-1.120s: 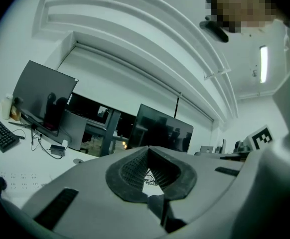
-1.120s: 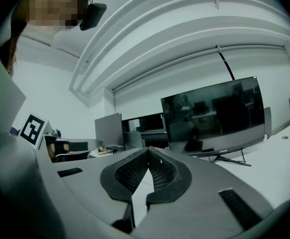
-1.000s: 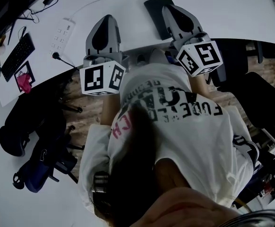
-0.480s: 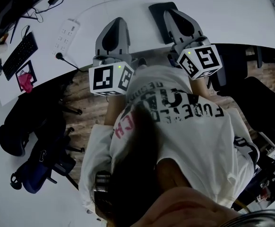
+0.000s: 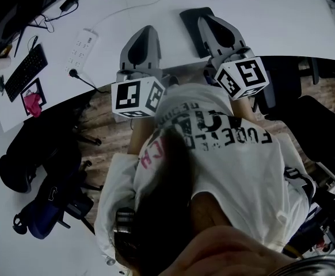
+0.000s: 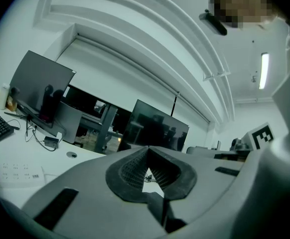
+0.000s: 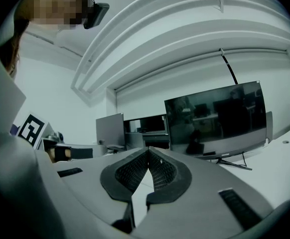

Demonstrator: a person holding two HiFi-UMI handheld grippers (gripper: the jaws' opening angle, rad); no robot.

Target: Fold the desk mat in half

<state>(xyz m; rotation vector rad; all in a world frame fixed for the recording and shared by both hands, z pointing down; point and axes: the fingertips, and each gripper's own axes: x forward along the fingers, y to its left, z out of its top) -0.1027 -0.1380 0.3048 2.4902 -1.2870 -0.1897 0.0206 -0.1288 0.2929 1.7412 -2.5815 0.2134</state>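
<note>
**White desk (image 5: 282, 22), desk mat (image 5: 191, 29) lying flat**

Head view: the dark desk mat lies right of centre, close to the desk's near edge. The right gripper (image 5: 209, 19) reaches over it. The left gripper (image 5: 147, 32) is over bare desk just left of the mat.

Left gripper view: the jaws are pressed together with nothing between them, and monitors (image 6: 155, 128) stand beyond.

Right gripper view: the pads (image 7: 157, 171) meet at the tips, empty.

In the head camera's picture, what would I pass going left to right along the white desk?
keyboard → power strip → left gripper → right gripper
</note>
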